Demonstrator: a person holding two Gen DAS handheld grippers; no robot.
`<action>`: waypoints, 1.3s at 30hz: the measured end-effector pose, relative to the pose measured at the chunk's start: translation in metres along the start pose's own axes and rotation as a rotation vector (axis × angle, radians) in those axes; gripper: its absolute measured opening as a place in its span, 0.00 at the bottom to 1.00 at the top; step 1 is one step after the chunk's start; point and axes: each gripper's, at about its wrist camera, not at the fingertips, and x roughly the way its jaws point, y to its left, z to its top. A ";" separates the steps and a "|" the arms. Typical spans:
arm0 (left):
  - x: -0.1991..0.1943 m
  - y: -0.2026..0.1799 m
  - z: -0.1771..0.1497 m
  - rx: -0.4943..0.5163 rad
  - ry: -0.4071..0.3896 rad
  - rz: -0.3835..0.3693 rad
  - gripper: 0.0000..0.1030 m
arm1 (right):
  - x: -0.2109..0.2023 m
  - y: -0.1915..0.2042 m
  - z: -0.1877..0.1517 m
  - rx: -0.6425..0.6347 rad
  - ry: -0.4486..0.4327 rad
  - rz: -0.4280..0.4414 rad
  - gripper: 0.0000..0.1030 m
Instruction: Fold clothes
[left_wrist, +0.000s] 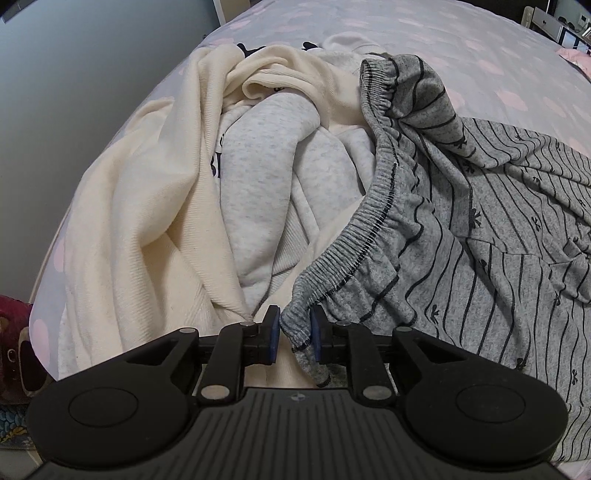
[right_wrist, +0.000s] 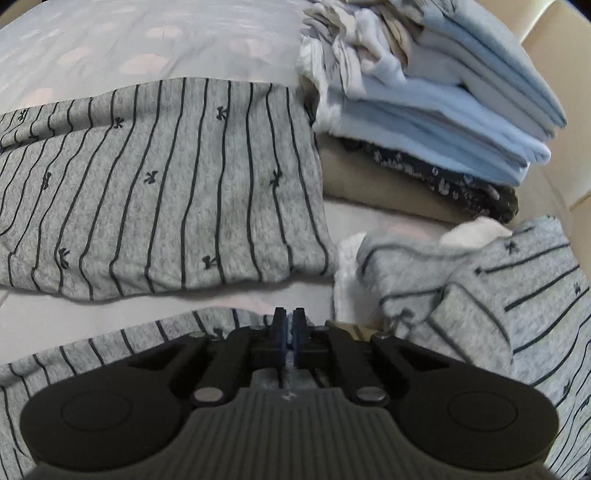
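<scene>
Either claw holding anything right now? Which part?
Left claw pinches the grey striped pants at the end of the elastic waistband. Right claw is shut at a striped-fabric edge; whether it has cloth can't be told.

A bedroom in a home. The work surface is a bed, spread with a pale lilac bedsheet (left_wrist: 424, 40) printed with pink blobs, its soft surface dimpling under the laundry. At twelve o'clock in the left wrist view lie a cream sweatshirt (left_wrist: 147, 221) and grey striped pyjama trousers (left_wrist: 498, 240) with an elastic waistband. In the right wrist view a stack of folded clothes (right_wrist: 443, 122), pale blue over tan and dark floral, sits at one o'clock. A plush toy (left_wrist: 14, 354) shows at nine o'clock beside the bed, and shelving (left_wrist: 554, 26) at two o'clock.
</scene>
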 end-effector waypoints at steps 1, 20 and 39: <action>-0.001 0.000 0.000 -0.001 0.000 0.000 0.15 | -0.004 -0.001 -0.001 0.004 -0.011 0.000 0.03; -0.002 -0.002 0.001 -0.002 0.010 0.028 0.15 | -0.090 -0.106 -0.007 0.446 -0.263 -0.193 0.00; -0.001 -0.005 0.002 0.010 0.029 0.027 0.15 | -0.130 -0.084 -0.091 0.167 -0.132 0.085 0.25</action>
